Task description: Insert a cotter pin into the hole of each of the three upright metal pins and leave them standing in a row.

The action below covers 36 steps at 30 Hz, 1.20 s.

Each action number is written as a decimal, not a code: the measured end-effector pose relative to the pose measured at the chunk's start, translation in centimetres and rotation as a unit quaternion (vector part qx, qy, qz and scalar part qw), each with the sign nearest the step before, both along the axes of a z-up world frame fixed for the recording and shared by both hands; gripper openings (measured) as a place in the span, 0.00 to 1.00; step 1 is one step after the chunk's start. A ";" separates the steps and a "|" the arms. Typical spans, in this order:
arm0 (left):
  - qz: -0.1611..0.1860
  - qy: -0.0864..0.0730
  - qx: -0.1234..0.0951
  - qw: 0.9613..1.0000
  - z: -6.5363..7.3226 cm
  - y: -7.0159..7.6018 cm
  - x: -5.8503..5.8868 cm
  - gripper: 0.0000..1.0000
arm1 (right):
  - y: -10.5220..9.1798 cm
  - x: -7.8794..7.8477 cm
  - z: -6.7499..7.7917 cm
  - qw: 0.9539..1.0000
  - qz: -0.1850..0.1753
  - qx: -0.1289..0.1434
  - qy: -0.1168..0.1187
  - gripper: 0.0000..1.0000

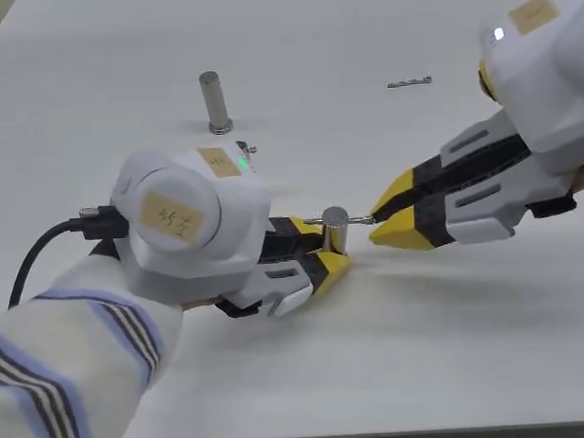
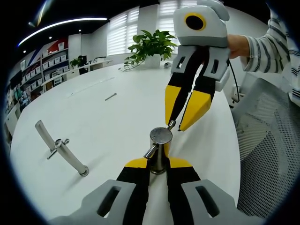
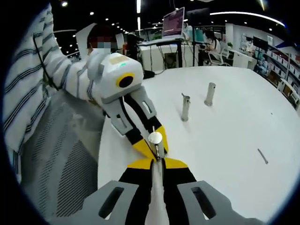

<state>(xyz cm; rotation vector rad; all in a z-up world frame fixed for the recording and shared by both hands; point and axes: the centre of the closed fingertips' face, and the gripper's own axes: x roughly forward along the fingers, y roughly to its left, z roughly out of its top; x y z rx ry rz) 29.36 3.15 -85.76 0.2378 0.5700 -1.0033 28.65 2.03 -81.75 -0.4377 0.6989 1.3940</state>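
Left tongs (image 1: 333,254) are clenched on an upright metal pin (image 1: 335,226) mid tabletop (image 1: 431,350). Right tongs (image 1: 377,223), at its 3 o'clock, pinch a cotter pin (image 1: 362,219) passing through its hole. A second metal pin (image 1: 214,102) stands at 11 o'clock.

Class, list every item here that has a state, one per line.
left gripper: shut on held pin
right gripper: shut on cotter pin
held pin: upright, cotter pin through its hole
second pin: upright, own cotter pin fitted
far pin: upright, no cotter pin
loose cotter pin: lying flat on table
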 end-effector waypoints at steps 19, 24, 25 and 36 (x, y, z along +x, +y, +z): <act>0.003 0.002 -0.010 1.000 0.0 0.0 0.0 0.12 | 1.1 0.2 0.1 1.000 -0.018 0.005 0.009 0.05; 0.009 0.011 -0.014 1.000 -0.1 0.1 0.1 0.12 | 0.9 -0.2 0.1 1.000 -0.011 0.005 0.003 0.09; 0.007 0.009 -0.013 1.000 -0.1 0.1 0.1 0.12 | 0.8 -0.2 0.1 1.000 -0.010 0.005 -0.001 0.15; 0.004 0.006 -0.012 1.000 -0.1 0.1 0.2 0.12 | -1.1 -0.7 1.1 0.995 -0.077 0.056 -0.011 0.52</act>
